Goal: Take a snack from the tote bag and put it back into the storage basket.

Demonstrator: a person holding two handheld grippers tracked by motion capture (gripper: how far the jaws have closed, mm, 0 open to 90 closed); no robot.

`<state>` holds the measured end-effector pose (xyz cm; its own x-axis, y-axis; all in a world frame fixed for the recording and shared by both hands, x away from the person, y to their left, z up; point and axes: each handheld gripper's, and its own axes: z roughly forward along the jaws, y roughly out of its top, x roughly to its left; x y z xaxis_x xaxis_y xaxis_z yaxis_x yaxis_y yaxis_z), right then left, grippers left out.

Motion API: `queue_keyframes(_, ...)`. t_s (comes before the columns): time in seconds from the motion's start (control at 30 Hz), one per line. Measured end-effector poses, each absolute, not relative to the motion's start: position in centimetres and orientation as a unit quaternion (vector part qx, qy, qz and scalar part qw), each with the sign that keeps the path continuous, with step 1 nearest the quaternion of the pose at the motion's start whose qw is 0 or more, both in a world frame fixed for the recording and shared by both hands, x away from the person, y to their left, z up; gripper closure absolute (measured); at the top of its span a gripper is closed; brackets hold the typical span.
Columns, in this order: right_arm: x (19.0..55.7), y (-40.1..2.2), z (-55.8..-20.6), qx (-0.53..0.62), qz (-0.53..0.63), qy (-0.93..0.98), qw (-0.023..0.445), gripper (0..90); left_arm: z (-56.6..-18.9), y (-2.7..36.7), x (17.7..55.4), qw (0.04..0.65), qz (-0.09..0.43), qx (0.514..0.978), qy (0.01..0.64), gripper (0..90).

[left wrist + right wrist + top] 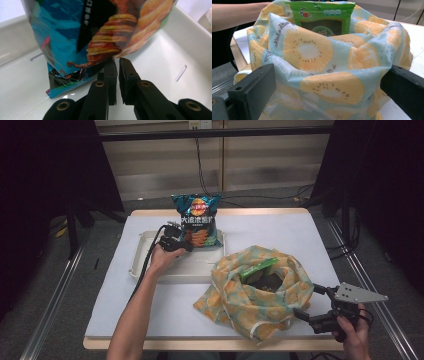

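- One chip bag (196, 220) unloaded, upright in tray (142, 251) at twelve o'clock.
- Left tool (117, 61) nearly closed, gripping nothing.
- Right tool (306, 300) wide around fruit-print bag (250, 295); green packet (258, 269) left inside.

One chip bag (196, 219), one white tray (142, 254), one fruit-print bag (257, 295), one green packet (258, 269)
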<state>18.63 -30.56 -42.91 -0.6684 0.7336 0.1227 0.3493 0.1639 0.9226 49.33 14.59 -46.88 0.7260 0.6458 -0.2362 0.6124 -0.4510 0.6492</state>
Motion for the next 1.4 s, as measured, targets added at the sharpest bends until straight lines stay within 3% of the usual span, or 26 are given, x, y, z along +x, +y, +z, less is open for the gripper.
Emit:
queue_keyframes(0.67,18.7,-30.6,-43.0,0.368,0.533,0.739,0.184,0.0,-43.6,13.9,43.5,0.449,0.040,0.830,0.329,72.5)
queue_keyframes(0.73,18.8,-30.7,-43.0,0.371,0.532,0.739,0.184,0.1,-43.3,13.2,42.5,0.456,0.042,0.837,0.299,71.9)
queue_keyframes(1.0,18.6,-30.6,-42.8,0.370,0.537,0.735,0.186,0.2,-40.8,12.6,39.1,0.489,0.052,0.834,0.250,80.2)
queue_keyframes(1.27,18.3,-30.8,-42.7,0.366,0.545,0.730,0.189,0.1,-38.6,12.2,35.4,0.530,0.045,0.821,0.209,78.6)
queue_keyframes(1.4,18.2,-30.6,-42.6,0.364,0.547,0.729,0.191,0.1,-37.5,11.8,34.0,0.548,0.043,0.814,0.190,72.7)
